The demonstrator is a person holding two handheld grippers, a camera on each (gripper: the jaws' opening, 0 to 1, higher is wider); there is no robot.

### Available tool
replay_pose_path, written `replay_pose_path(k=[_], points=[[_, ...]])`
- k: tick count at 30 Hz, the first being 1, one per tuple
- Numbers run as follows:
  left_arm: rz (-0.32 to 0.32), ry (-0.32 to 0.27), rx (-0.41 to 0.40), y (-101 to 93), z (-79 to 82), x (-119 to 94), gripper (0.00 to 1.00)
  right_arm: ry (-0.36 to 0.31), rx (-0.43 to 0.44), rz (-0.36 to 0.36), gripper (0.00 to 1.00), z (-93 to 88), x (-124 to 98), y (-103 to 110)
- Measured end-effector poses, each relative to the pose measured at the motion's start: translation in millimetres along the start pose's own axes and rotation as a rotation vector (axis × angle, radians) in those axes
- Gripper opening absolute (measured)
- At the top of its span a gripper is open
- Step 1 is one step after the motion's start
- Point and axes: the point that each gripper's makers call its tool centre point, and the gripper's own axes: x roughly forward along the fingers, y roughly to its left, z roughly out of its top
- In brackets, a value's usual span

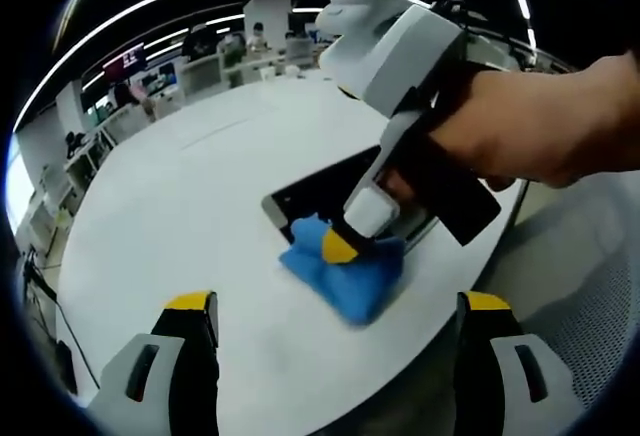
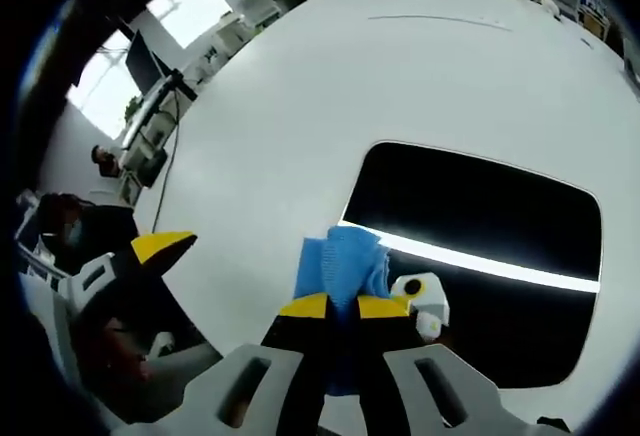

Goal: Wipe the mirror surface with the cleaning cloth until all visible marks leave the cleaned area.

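Left gripper view: the left gripper [image 1: 335, 321] is hovering above the white table [image 1: 190, 206] with its yellow-tipped jaws standing wide apart and holding nothing. Beyond them, the blue cleaning cloth [image 1: 345, 271] is lying on the near edge of the dark mirror [image 1: 320, 191], which is resting flat on the table. A person's hand [image 1: 530, 126] is bringing the right gripper [image 1: 345, 246] in from the right, its tip pressing down on the cloth.

Right gripper view: the right gripper [image 2: 342, 306] is clamping the cleaning cloth [image 2: 340, 261] between its closed jaws at the mirror [image 2: 480, 216] edge; a ceiling light is reflecting across the glass.
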Motion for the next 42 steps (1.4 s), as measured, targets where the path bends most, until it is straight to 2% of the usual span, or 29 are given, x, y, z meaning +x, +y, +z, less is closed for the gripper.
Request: replay_pose_path(k=[14,21,42], points=[[0.016,-0.013,-0.010,3.4,2.5,-1,0.99,0.008,-0.042,-0.018,0.03,16.7,6,-7],[0.012,-0.007,-0.006,2.8,2.2,0,0.99,-0.001,-0.037,-0.027,0.03,34.9,12,-18],[0.015,-0.003,-0.011,5.1,0.3,2,0.99,0.004,-0.096,-0.050,0.03,79.9,25,-37]])
